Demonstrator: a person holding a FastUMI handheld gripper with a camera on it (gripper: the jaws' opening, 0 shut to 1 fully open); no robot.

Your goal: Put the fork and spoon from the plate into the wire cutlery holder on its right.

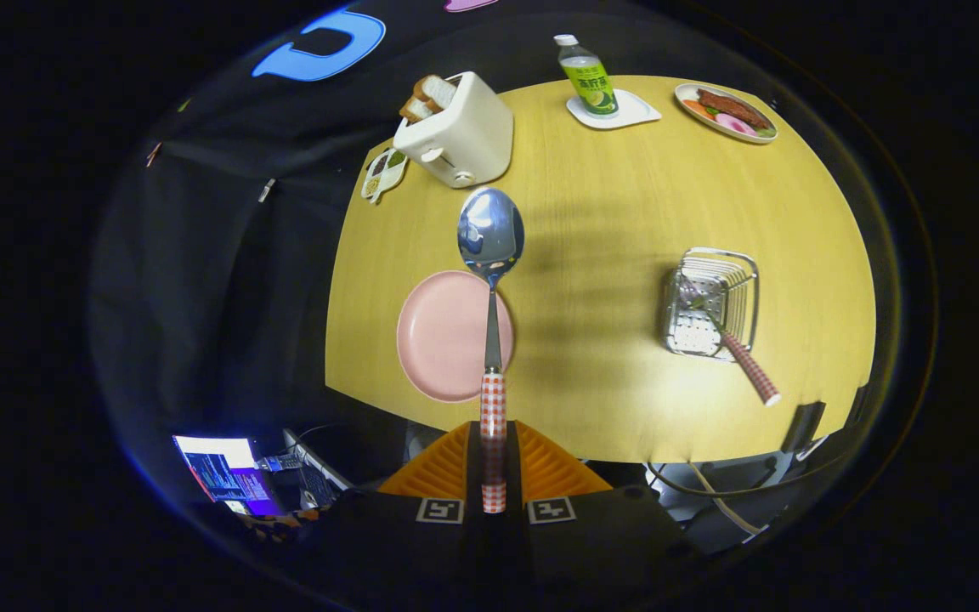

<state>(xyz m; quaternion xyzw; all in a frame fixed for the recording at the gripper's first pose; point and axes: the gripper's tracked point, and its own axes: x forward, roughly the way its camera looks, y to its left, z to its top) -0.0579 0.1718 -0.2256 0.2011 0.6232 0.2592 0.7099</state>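
My gripper (493, 463) is shut on the red-and-white checked handle of the spoon (490, 255), which sticks straight out ahead of the fingers, high above the table, its shiny bowl facing me. Below it lies the pink plate (438, 336), bare. To the right stands the wire cutlery holder (712, 302) with the fork (736, 348) in it, tines down and its checked handle leaning out over the near rim.
On the yellow table (608, 212) stand a white toaster (460, 132) with bread, a small snack dish (383, 174), a green bottle (589, 78) on a white coaster and a plate of food (726, 112). A lit screen (222, 472) sits below the table's near edge.
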